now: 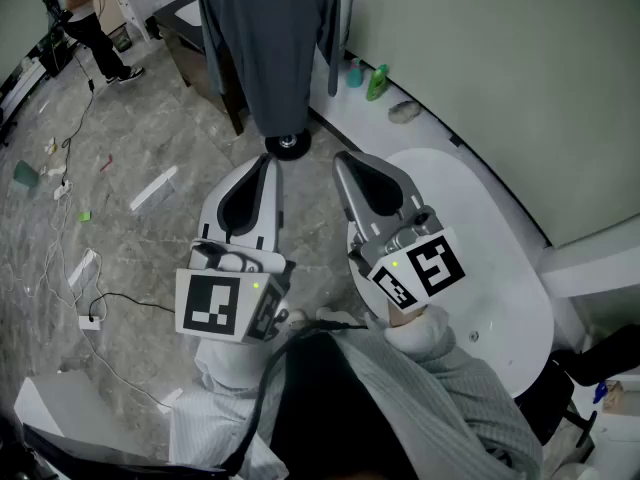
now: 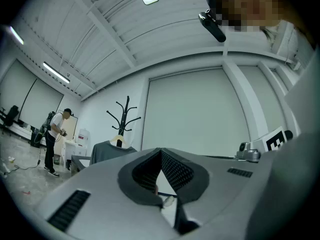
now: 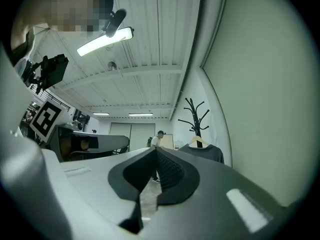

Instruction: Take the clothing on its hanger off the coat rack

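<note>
A grey long-sleeved shirt point(image 1: 275, 48) hangs on a pale wooden hanger point(image 3: 198, 141) from a black coat rack point(image 2: 126, 115), whose round base point(image 1: 288, 144) stands on the floor just below the shirt's hem. Both grippers are held side by side in front of the rack, short of the shirt, and point toward it. My left gripper point(image 1: 269, 159) is shut with nothing between its jaws. My right gripper point(image 1: 341, 156) is shut and empty too. In the left gripper view the shirt point(image 2: 107, 151) shows small, left of the jaws; in the right gripper view the shirt point(image 3: 206, 153) sits right of them.
A white oval table point(image 1: 480, 258) stands at my right against the wall. A green bottle point(image 1: 377, 83) and a blue bottle point(image 1: 354, 73) sit on the floor by the wall. A dark cabinet point(image 1: 195, 53) is behind the rack. A person point(image 1: 90, 28) stands far left; cables point(image 1: 70, 268) cross the floor.
</note>
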The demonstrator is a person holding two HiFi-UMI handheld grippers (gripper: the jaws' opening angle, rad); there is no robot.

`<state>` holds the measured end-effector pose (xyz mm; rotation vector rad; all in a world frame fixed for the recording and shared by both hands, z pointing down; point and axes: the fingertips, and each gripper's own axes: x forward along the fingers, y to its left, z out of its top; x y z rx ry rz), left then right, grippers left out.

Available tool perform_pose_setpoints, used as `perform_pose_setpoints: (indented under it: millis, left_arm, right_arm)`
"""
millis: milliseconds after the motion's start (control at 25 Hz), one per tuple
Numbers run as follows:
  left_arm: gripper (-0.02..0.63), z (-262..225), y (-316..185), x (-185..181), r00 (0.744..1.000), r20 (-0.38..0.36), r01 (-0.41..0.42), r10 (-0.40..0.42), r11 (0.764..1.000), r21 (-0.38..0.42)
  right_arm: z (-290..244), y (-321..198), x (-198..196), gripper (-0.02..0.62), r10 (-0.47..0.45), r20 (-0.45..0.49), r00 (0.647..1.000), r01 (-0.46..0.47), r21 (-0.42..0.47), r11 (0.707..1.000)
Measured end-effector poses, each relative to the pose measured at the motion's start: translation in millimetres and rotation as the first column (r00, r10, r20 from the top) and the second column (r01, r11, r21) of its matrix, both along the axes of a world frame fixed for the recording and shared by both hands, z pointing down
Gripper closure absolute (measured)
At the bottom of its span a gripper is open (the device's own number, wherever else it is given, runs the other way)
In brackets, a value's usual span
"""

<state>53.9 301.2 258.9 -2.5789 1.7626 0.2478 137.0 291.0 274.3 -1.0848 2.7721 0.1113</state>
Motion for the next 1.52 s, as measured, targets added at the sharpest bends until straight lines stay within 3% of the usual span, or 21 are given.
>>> perform_pose_setpoints:
  millis: [440, 680, 960, 1160, 1320, 1520]
  left_arm:
    - [0.601, 7, 2, -26, 1.0, -0.001, 0.004, -0.004, 1.0, -0.006]
    - [0.601, 25, 3, -69, 0.999, -0.002, 0.04, -0.04, 0.998, -0.043]
    - [0.601, 34, -11, -110, 1.0, 0.005, 0.028, -0.027, 0.999, -0.04]
    - [0.601, 42, -63, -126, 1.0, 0.023, 0.018, -0.017, 0.999, -0.041]
    - [0.601, 60, -133, -149, 0.998, 0.042, 0.045, -0.042, 0.996, -0.081]
    - [0.601, 40, -241, -173, 0.996, 0.061, 0.062, -0.059, 0.997, -0.045]
  right_arm:
    - [5, -1, -21, 0.594, 0.001, 0.015, 1.0, -0.001, -0.018, 1.0]
    - [17, -2, -50, 0.594, 0.017, 0.022, 1.0, -0.016, -0.03, 0.999]
    - [29, -22, -90, 0.594, 0.023, -0.002, 1.0, -0.024, -0.047, 0.999]
    - [37, -74, -110, 0.594, 0.015, 0.003, 1.0, -0.015, -0.061, 0.998]
    - [55, -145, -135, 0.594, -0.003, 0.006, 1.0, 0.003, -0.077, 0.997]
    - [36, -254, -162, 0.594, -0.026, 0.003, 1.0, 0.026, -0.046, 0.999]
